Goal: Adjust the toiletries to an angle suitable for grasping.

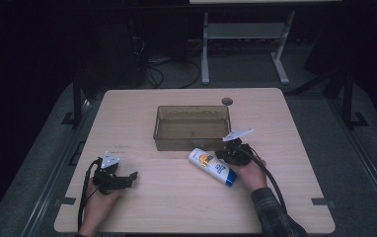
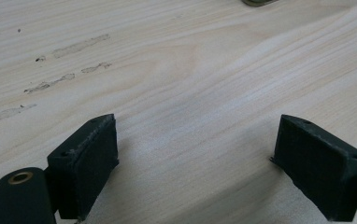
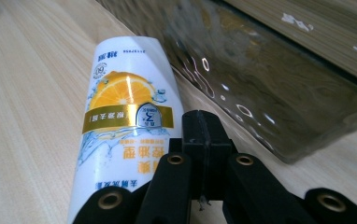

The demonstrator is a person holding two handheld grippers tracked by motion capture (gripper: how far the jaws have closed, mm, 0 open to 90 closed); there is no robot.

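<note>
Shut, empty right jaws (image 3: pixel 203 140) beside lying bottle (image 3: pixel 125 121): smooth, light, probably slippery; I'd grip mid-body. Left jaws (image 2: pixel 195 158) wide.

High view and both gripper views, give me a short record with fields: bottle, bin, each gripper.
bottle: white tube-shaped bottle with lemon label and blue cap, lying on the table
bin: clear brownish bin, just behind the bottle
left gripper: left gripper open, nothing between the jaws
right gripper: right gripper shut, beside the bottle, not gripping it
</note>
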